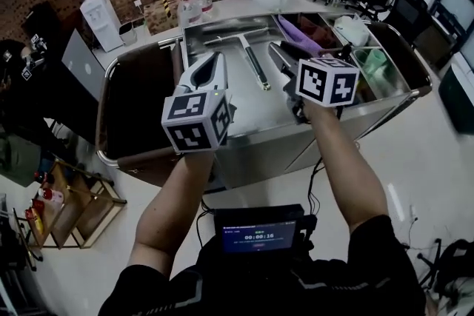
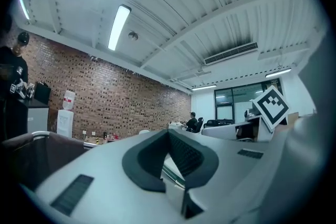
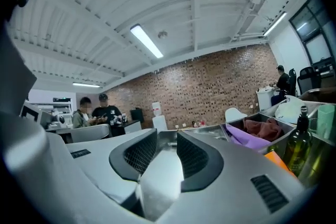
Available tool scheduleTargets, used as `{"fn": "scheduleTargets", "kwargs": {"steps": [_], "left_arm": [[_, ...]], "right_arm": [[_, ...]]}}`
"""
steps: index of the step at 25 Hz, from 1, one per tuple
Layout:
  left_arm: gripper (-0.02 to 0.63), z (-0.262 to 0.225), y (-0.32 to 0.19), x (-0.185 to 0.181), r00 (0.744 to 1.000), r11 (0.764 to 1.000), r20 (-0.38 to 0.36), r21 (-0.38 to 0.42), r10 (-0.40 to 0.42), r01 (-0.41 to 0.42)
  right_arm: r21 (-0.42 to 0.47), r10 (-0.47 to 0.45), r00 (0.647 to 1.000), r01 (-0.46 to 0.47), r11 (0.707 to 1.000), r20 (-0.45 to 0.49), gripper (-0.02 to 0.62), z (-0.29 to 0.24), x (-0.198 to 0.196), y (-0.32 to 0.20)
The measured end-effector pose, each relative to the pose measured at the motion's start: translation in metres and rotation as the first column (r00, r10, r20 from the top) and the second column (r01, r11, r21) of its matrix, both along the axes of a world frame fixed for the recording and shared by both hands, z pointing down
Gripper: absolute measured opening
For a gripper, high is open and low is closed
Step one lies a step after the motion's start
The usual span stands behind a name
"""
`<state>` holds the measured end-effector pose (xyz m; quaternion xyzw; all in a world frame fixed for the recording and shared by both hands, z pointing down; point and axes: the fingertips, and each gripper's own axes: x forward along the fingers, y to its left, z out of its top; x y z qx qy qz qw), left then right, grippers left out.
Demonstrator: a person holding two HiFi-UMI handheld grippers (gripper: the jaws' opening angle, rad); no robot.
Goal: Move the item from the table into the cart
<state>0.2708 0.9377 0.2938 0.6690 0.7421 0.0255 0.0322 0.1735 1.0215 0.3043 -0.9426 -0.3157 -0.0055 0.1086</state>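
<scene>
Over the steel cart [image 1: 259,111], the head view shows both grippers held side by side on the person's forearms. The left gripper [image 1: 217,59] has its tips pinched together on nothing. The right gripper [image 1: 280,52] points across the cart's top with its jaws parted and empty. A squeegee [image 1: 252,55] lies flat on that top between the two, touched by neither. Bins at the cart's right hold a purple cloth [image 1: 300,37] and other goods. The table [image 1: 237,5] stands just behind the cart, with bottles [image 1: 194,0] on it. Which of these is the item to move cannot be told — neither gripper carries anything. In the left gripper view the pads meet at their tips, and the slit below them shows only the cart's top. In the right gripper view the pads stand apart with bare steel between them — to their right, a green bottle [image 3: 300,139] stands upright in a bin beside the purple cloth.
</scene>
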Motion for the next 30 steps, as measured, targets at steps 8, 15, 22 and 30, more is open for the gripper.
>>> {"fn": "scheduleTargets", "kwargs": {"steps": [8, 15, 22, 30], "left_arm": [[0.002, 0.0, -0.058, -0.094, 0.999, 0.997, -0.033, -0.063, -0.043, 0.041], [0.002, -0.003, -0.11, -0.126, 0.997, 0.997, -0.062, -0.076, -0.035, 0.031], [0.003, -0.006, -0.162, -0.115, 0.995, 0.996, -0.098, -0.079, 0.022, -0.03], [0.002, 0.011, -0.212, -0.093, 0.993, 0.998, -0.107, -0.043, 0.044, -0.049]], "right_arm": [[-0.148, -0.106, 0.994, 0.106, 0.983, 0.007, 0.018, -0.009, -0.098, -0.064], [-0.206, -0.131, 0.991, 0.124, 0.971, -0.02, 0.017, -0.027, -0.143, -0.109], [-0.21, -0.059, 0.998, 0.055, 0.976, -0.013, 0.005, -0.024, -0.156, -0.146], [-0.228, -0.063, 0.998, 0.063, 0.972, 0.008, 0.005, 0.004, -0.139, -0.204]]}}
